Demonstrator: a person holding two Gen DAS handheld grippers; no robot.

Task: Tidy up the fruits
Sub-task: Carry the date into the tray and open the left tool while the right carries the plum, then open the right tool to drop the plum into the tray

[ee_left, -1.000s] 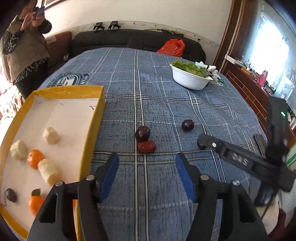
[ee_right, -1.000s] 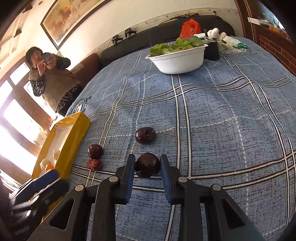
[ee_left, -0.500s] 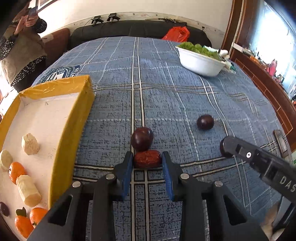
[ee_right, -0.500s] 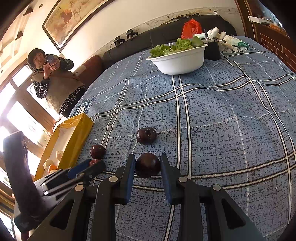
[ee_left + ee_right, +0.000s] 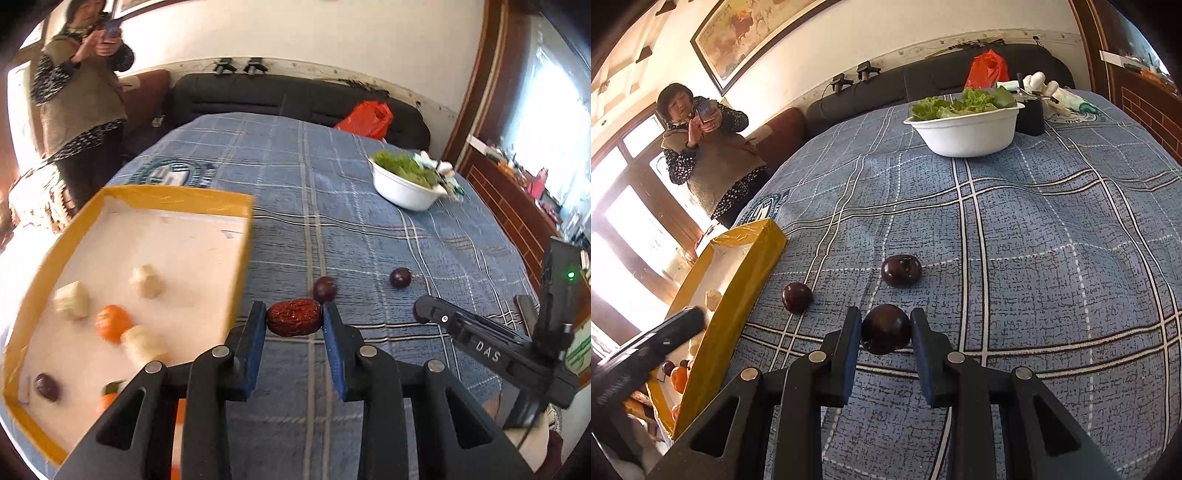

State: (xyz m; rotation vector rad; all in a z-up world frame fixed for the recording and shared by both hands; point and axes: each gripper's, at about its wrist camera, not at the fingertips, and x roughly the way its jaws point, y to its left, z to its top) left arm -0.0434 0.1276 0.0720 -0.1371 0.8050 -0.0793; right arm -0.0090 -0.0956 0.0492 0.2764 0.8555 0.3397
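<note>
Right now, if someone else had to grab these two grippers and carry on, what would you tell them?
Left gripper: shut on the red date, lifted clear of the cloth.
Right gripper: shut on a dark plum.
Yellow tray, on the left, already holds oranges, pale chunks and one dark fruit.
Left to do: drop both held fruits in the tray, then fetch the two plums on the blue cloth.

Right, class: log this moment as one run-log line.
left gripper: shut on wrinkled red date | right gripper: shut on dark round plum | yellow-rimmed tray: holds earlier fruit | two dark plums on cloth
</note>
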